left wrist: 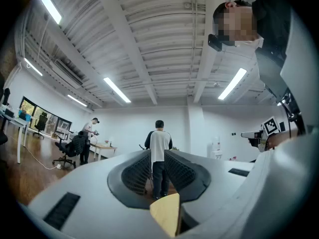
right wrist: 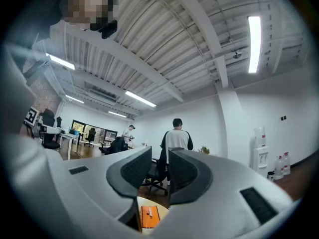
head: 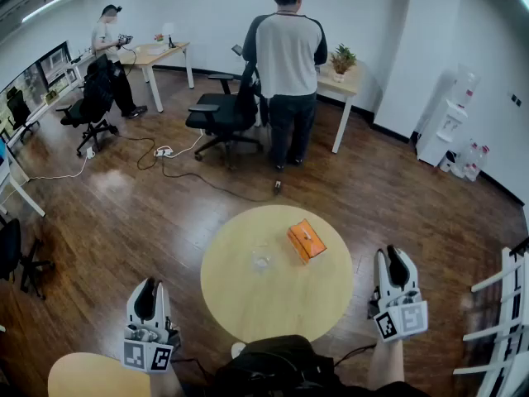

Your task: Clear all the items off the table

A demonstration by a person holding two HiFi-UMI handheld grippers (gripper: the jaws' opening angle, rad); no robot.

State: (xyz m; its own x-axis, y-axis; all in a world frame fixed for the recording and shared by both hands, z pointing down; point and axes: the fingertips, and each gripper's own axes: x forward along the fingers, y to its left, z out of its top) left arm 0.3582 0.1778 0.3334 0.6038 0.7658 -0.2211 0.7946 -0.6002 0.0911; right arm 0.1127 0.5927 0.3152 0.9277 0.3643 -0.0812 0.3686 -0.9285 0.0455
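Two items sit on the round pale-wood table [head: 240,304]: a flat orange rectangular box [head: 307,240], right of the table's ctr toward its far edge, and a small clear glass [head: 261,260] nr the table's ctr, just left of the box but apart from it. The person's left gripper [head: 148,294] hangs off the table's near-left edge, over the floor. The right gripper [head: 395,265] hangs off the table's right edge, on the box's side. Neither touches anything. Each gripper's own view shows its jaws standing almost together, w/ a slim slit btwn the pads and nothing in it, so both are empty. Both point past the table toward a person in a grey-and-black top [head: 285,64], who stands beyond the table's far side, back turned, beside a black office chair [head: 221,114].

Clearing looks not yet begun. This reads as the approach step, w/ no pick made. The box lies closest to the right gripper, so it seems the likely first target. On that reading, the next move calls for spreading the right jaws wider than the box's narrow side, tipping the gripper down over the table and closing across the box. The glass, clear and smooth, prob. needs a square, gentle pinch on its wall so it doesn't tip.
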